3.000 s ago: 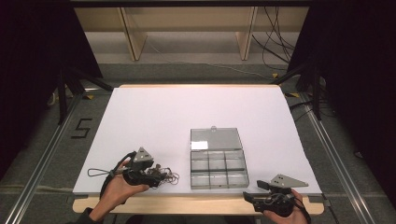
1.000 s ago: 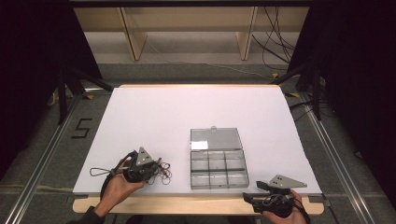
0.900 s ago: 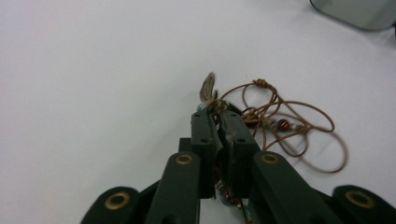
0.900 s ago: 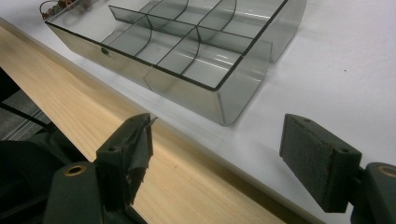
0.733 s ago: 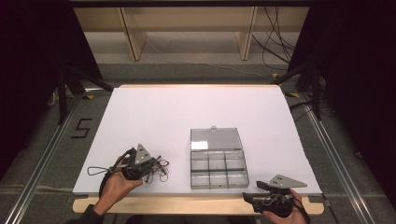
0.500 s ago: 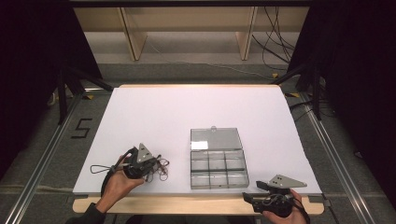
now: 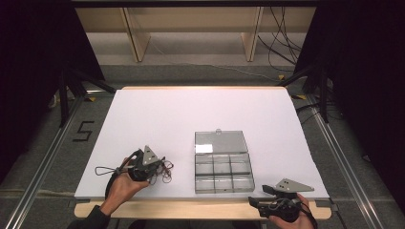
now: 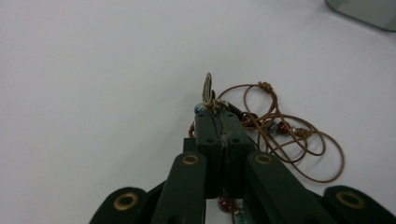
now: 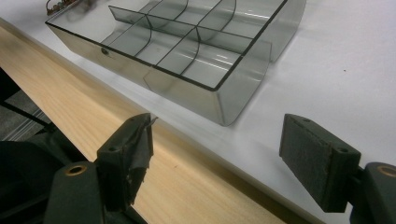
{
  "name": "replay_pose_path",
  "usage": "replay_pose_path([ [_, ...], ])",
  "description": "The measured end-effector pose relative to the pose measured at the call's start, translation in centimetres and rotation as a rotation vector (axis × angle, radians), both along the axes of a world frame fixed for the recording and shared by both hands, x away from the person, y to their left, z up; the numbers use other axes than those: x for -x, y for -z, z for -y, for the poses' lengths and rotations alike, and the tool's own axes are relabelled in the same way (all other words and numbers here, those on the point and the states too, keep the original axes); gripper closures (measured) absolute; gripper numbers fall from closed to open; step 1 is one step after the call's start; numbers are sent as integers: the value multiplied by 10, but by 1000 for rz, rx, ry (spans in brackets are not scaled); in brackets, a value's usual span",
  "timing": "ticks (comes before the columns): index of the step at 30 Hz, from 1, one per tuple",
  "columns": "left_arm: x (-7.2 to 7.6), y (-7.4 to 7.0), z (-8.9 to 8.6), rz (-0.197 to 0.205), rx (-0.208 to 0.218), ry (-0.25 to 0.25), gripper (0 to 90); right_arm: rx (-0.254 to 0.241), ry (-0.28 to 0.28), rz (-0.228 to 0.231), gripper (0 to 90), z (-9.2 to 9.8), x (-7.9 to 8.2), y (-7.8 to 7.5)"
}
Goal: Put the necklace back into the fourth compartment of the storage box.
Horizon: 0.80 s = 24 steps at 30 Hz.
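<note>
Left claw point(image 8: 219, 122) is pressed together on the beaded cord necklace point(image 8: 280, 135); its jaws have just been closing, w/ the cord and a small metal charm point(image 8: 207, 87) caught btwn the pads. We get that only from the left claw view: beads at the tips, charm standing up just past them, brown loops spilling to the right on the white sheet. From the high view we see the left claw point(image 7: 152, 167) low in the person's left hand point(image 7: 122, 183), w/ the necklace point(image 7: 165, 171) as a small dark tangle at its tip, no detail.

Right claw point(image 9: 215, 154) is spread wide, nothing btwn the pads. In the high view it point(image 7: 255, 202) sits at the near edge of the table, held in the right hand point(image 7: 291, 217), well apart from the necklace.

The right claw view gives us the clear plastic compartment box point(image 9: 187, 51) up close: curved dividers, compartments bare. The high view shows the box point(image 7: 223, 167) w/ its lid laid open behind it, btwn the two claws, just right of the necklace.

Table point(image 7: 200, 114) has a white top w/ a wooden strip along the near edge. Beyond it we see grey floor, wooden shelving point(image 7: 191, 28), dark curtains on both sides, cables at the back right.
</note>
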<state>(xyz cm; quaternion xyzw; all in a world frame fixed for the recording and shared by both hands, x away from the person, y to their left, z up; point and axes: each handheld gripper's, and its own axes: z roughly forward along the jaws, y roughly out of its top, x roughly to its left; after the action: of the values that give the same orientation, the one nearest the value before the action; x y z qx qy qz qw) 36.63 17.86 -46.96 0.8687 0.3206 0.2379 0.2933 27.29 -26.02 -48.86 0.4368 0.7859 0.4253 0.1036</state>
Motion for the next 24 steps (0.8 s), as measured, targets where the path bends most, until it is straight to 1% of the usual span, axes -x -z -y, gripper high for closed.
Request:
replay_pose_path([
  [1,1,-2,0,-8,27,-6,874,0,0,1,268,0,0,0],
  [3,4,-8,0,5,36,-5,875,2,1,6,268,0,0,0],
  [4,5,-12,0,15,34,-1,876,-16,9,-19,268,-1,2,-1],
  [5,7,-17,0,9,29,8,877,-1,2,2,269,0,0,0],
  [6,9,-20,0,13,49,12,878,-1,6,-2,269,0,0,-1],
  [7,11,-24,0,10,50,6,878,0,5,-1,269,0,0,-1],
  [8,12,-27,0,10,58,11,879,0,4,-2,268,0,0,-1],
  [9,11,-29,0,29,50,18,879,0,2,2,268,0,0,0],
  [10,10,-29,0,19,55,20,879,-15,0,-18,268,-1,0,0],
  [11,8,-29,0,14,53,26,878,-1,5,-4,268,0,0,0],
  [12,6,-26,0,26,52,30,878,-1,5,-3,269,0,0,-1],
  [13,6,-24,0,12,45,22,878,-7,6,3,268,0,0,0],
  [14,5,-20,1,1,47,19,878,-8,4,1,268,0,0,0],
  [15,4,-17,1,-13,52,15,878,5,3,4,268,0,0,-1],
  [16,3,-15,1,-10,48,12,877,1,-1,-1,269,0,0,0],
  [17,1,-14,0,-3,23,23,877,6,5,0,268,0,0,0],
  [18,2,-12,2,-14,38,7,875,-6,-1,-7,268,0,-1,0],
  [19,1,-11,1,-3,28,18,870,-15,-1,0,269,-1,-1,0],
  [20,2,-10,3,-14,43,-1,865,-5,-4,-3,269,0,-1,0],
  [21,0,-10,2,-5,11,10,861,-6,-1,-7,268,0,0,0],
  [22,1,-9,4,-13,24,-3,855,-8,-1,-10,268,0,0,0],
  [24,1,-7,5,-19,16,0,826,-7,-2,-8,268,0,-1,0],
])
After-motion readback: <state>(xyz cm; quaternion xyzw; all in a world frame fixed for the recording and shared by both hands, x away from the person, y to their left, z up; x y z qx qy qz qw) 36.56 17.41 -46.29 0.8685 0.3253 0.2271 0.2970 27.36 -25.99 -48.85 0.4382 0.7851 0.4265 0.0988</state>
